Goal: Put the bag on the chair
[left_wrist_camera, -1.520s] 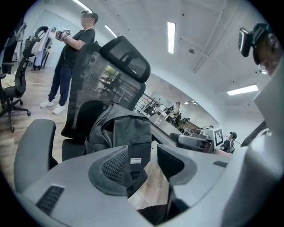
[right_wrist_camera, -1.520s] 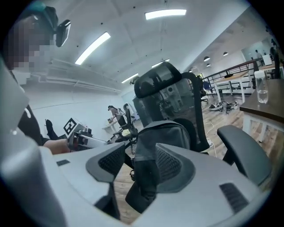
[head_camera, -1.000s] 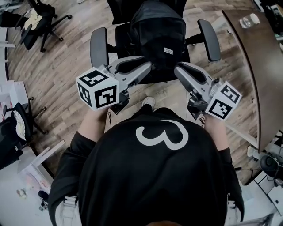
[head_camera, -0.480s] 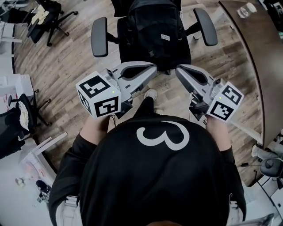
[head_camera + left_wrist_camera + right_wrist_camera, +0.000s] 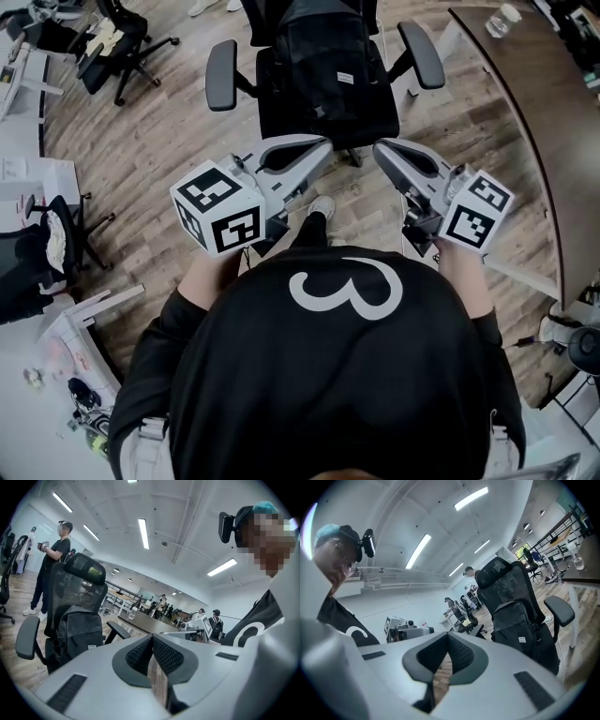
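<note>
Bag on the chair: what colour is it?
Black bag with a small white label; best in the right gripper view.

Left gripper (image 5: 327,143) and right gripper (image 5: 378,146) drew back from the bag (image 5: 328,66), jaws now shut.

**CLEARANCE AROUND THE CHAIR**

The bag (image 5: 330,52) occupies the seat of the chair (image 5: 281,117), and the armrests (image 5: 221,75) close off both sides. Open floor (image 5: 159,150) lies left and right of the chair. A narrower strip separates the seat edge from the left gripper (image 5: 326,143) and right gripper (image 5: 378,148). A curved desk (image 5: 534,112) bounds the right side. Other office chairs (image 5: 122,37) stand well apart at the left.
</note>
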The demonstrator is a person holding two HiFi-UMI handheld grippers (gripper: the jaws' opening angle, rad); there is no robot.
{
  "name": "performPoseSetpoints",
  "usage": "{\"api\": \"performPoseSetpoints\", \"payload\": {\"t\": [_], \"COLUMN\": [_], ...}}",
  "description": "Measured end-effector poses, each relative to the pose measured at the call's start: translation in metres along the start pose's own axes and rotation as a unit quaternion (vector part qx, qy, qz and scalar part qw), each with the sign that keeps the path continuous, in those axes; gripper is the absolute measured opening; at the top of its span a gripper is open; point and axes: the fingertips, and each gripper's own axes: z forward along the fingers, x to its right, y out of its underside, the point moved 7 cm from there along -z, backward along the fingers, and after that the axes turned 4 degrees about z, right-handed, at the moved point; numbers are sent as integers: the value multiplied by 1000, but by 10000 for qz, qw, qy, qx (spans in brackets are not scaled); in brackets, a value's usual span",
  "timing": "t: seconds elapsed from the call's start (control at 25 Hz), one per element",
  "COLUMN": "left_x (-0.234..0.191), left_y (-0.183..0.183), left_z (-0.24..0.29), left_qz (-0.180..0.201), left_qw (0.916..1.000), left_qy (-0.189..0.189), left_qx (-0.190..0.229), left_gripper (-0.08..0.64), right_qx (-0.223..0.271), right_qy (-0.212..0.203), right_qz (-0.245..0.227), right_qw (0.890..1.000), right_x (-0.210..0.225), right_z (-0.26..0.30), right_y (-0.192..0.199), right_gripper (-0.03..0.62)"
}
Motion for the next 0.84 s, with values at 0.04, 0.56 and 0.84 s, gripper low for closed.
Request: {"api": "performPoseSetpoints", "payload": {"t": [0.04, 0.56, 0.84], "left_x": [5, 60, 91], "left_y": [0, 0, 2], "left_z": [-2, -24, -41], "left_qz": [3, 246, 377], "left_qw": [10000, 9994, 9986], "left_qy": [-8, -99, -243], "left_qx": [30, 210, 269], "left_gripper": [17, 16, 16], "right_qx": [2, 160, 203], "right_qy": [3, -182, -304], "right_qz": [-2, -343, -499], "right_qw": [10000, 9991, 9981], "right_x": [-4, -54, -85], "right_z": [-2, -27, -42], "right_y": [1, 7, 16], "right_gripper": [25, 25, 25]}}
